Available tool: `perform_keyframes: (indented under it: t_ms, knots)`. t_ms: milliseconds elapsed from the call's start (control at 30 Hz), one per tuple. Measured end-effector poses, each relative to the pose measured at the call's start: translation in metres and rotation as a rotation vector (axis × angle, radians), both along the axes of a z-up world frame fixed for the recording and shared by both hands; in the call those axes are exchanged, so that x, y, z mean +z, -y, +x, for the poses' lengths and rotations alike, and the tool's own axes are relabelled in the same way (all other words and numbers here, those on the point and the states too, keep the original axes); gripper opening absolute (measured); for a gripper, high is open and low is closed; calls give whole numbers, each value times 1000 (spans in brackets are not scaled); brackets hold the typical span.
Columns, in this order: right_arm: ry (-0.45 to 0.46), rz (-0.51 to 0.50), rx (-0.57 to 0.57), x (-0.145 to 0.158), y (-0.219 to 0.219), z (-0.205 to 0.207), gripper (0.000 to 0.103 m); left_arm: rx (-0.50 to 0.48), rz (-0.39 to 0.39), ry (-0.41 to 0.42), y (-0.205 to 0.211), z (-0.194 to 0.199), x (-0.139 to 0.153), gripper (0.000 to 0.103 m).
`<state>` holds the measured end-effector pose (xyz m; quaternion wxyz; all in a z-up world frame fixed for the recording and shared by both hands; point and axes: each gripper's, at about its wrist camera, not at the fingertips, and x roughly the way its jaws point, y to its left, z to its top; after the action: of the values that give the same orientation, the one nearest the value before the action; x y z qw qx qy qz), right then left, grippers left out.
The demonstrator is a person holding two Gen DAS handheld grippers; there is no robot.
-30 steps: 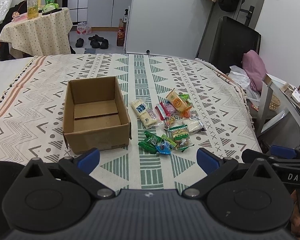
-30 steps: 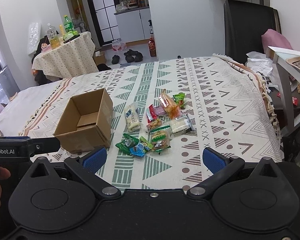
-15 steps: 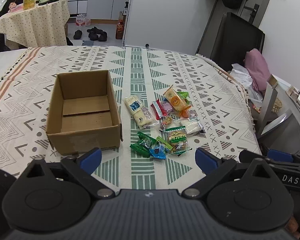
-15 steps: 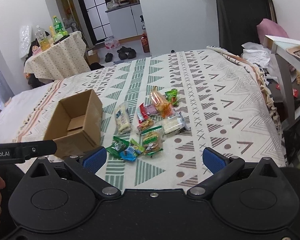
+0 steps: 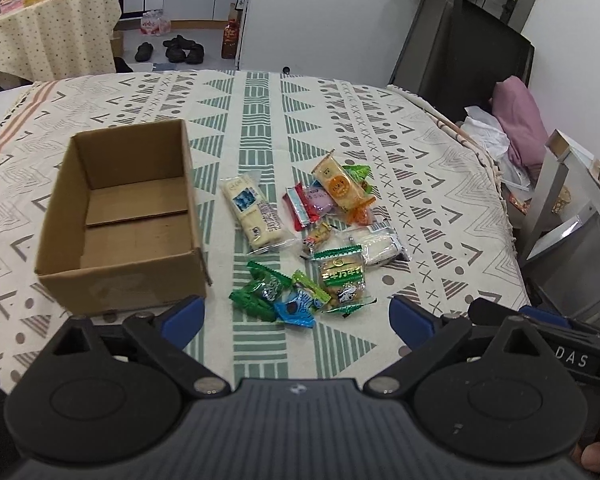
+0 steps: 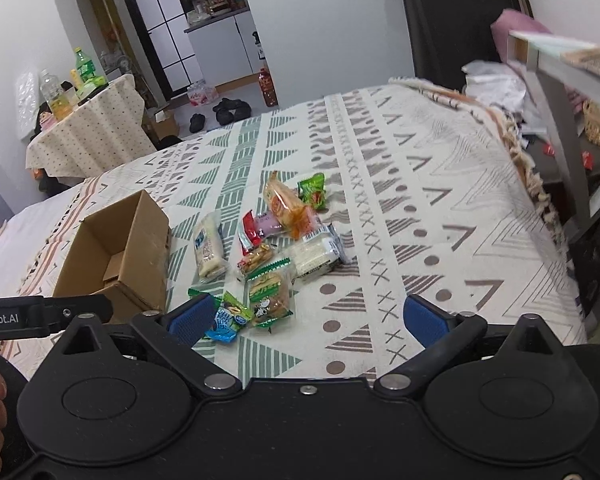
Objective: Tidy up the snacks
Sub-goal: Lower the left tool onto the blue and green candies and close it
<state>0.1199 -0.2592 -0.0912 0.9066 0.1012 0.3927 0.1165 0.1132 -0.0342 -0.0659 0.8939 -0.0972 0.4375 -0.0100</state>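
Note:
An open, empty cardboard box stands on the patterned bed cover, left of a loose pile of snacks. The pile holds a long white packet, an orange packet, a green biscuit packet and small green and blue sweets. My left gripper hovers open just short of the sweets, holding nothing. My right gripper hangs over the near edge of the pile, its jaws wide and closing, with nothing pressed between the pads. Its left fingertip is beside the blue sweet.
The bed cover ends at a fringed right edge next to a grey desk and a black chair. A cloth-covered round table with bottles and shoes on the floor lie beyond the bed.
Both grippers have come forward and down towards the snack pile, which now looks larger and nearer. The right view has tilted a little and its fingers stand slightly closer together.

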Motion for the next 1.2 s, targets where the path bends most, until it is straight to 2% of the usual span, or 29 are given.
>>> perform_keyframes:
  t_ms: [233,333,467,667,800,1200]
  knots:
    - [-44,69,-15,-16,10,13,91,7,-22,-49,9,21,-21,86]
    - [-88,111,-13,-25,14,21,84,11,-31,-67,13,30,-30,81]
    - [-122,168,-14,-36,18,30,77,23,-49,-101,17,42,-44,68]
    - [-165,201,9,-51,14,44,70,51,-50,-148,21,57,-65,62]
    - [-198,224,16,-61,12,55,67,64,-57,-180,21,67,-77,53]
    - [-260,266,21,-86,7,82,66,82,-21,-261,25,95,-112,52]
